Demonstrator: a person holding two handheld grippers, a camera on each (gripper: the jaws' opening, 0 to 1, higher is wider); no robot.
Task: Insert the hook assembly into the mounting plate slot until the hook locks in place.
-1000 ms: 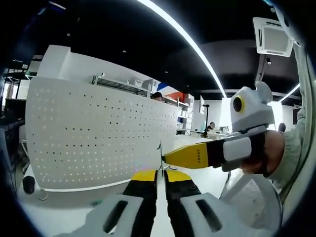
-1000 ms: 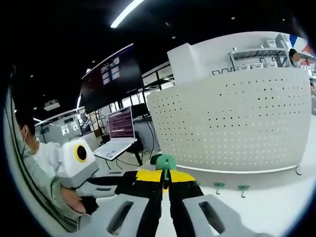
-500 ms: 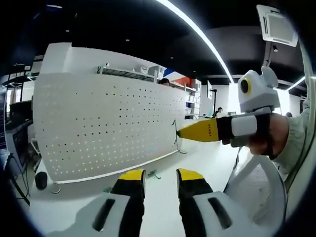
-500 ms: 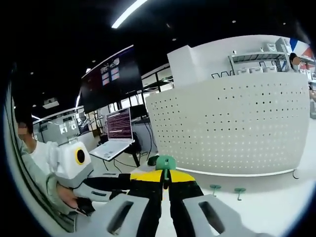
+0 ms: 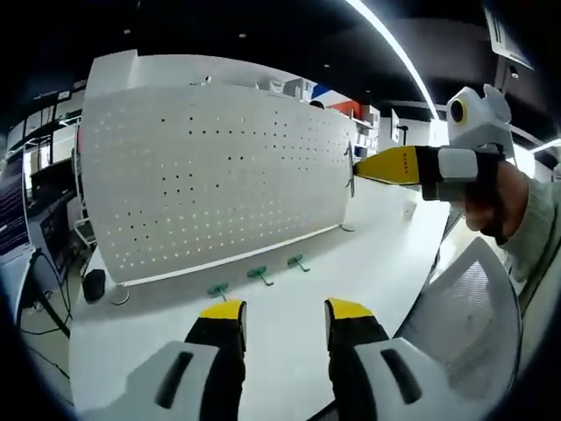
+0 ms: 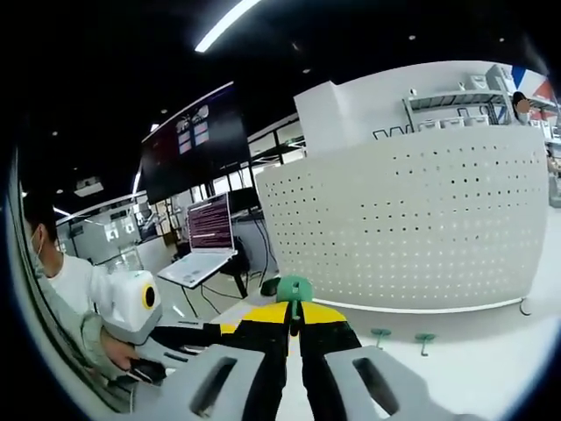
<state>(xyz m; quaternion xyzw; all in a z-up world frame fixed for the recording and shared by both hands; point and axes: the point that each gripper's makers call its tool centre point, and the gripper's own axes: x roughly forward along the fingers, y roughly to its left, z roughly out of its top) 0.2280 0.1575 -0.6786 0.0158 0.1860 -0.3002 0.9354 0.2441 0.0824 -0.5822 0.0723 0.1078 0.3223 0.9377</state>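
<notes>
Left gripper (image 5: 282, 316): jaws apart, nothing between them, hanging over the white table (image 5: 351, 254) at 6 o'clock in the left gripper view.

Right gripper (image 6: 294, 317): jaws clenched on a green hook (image 6: 293, 288), which sticks up just above the yellow tips at centre of the right gripper view. In the left gripper view the same gripper (image 5: 355, 169) comes in from 2 o'clock, held by a hand (image 5: 500, 195), with the hook (image 5: 350, 168) at its tip seen edge-on as a thin dark piece, close in front of the pegboard's right end; can't tell if it touches.

White perforated pegboard (image 5: 210, 175) (the mounting plate) stands upright on the table, spanning 9 to 1 o'clock in the left gripper view, and 12 to 3 o'clock in the right gripper view.

Three more green hooks (image 5: 256, 277) lie on the table along the pegboard's foot.

Open laptop (image 6: 210, 239) at 9 o'clock in the right gripper view, behind the pegboard's left edge.
</notes>
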